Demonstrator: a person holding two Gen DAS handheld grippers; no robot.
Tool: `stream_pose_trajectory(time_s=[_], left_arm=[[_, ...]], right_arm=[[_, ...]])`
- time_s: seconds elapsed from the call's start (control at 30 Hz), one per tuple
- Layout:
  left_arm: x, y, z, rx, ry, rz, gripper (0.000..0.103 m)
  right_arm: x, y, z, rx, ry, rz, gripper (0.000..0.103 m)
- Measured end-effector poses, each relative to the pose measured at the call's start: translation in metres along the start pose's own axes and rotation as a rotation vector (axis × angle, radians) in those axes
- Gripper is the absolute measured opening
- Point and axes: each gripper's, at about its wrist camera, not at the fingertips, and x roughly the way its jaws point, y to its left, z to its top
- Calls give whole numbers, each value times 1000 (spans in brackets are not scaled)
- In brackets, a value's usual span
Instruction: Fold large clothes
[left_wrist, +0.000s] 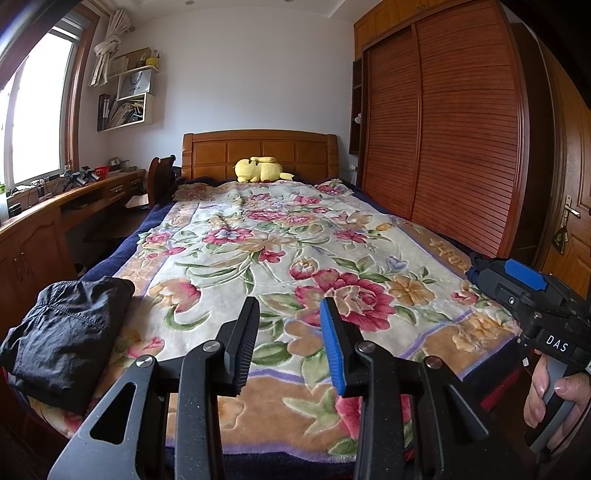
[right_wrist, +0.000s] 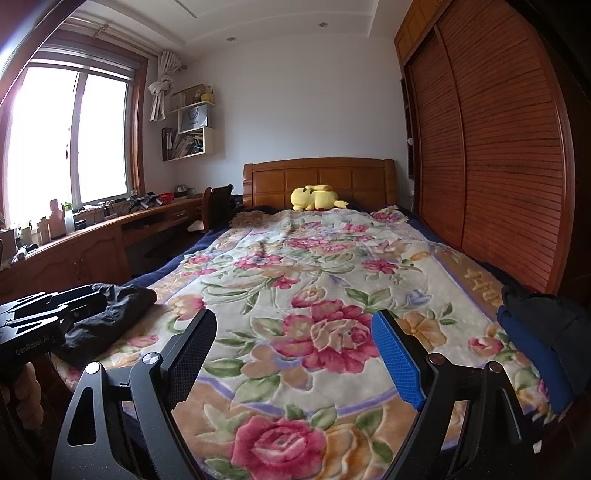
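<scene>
Left wrist view: shows left gripper (left_wrist: 290, 306) with fingers parted, gripping nothing, aimed up the length of the bed (left_wrist: 107, 266) from its foot end. Hovers over the floral blanket (left_wrist: 236, 258), no contact visible.

Puts black garment (left_wrist: 66, 339) on the bed's left foot corner, left of the left gripper and near it. Looks like a compact folded bundle, long axis roughly along the bed's left edge. Judged as done already, not the next target.

Right wrist view: shows right gripper (right_wrist: 293, 317) with fingers spread wide, also gripping nothing, also pointed toward the bed's head. Places a dark pile (right_wrist: 535, 321) with a blue layer under it at the bed's right edge near the foot, right of and slightly ahead of the right fingers. Can't tell how many pieces, or which way its long axis runs; bunched up and cut off by the frame edge.

Key relation: pile lies on the right side of the bed, so right gripper is clearly nearer; left gripper is well apart from it, across the bed's width. Probably calls for the right gripper to swing right and pinch the top layer, then drag it to the bed's middle, with the left joining to spread it. Middle of the bed carries only the blanket, so no obstruction expected there.

Risk: grabbing several layers at once.
</scene>
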Motion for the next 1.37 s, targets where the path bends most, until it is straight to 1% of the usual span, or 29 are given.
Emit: stream_pose_trajectory(time_s=[1.37], left_arm=[[-3, 2, -2, -2, -1, -1, 35]], right_arm=[[0, -4, -2, -8, -10, 3, 88]])
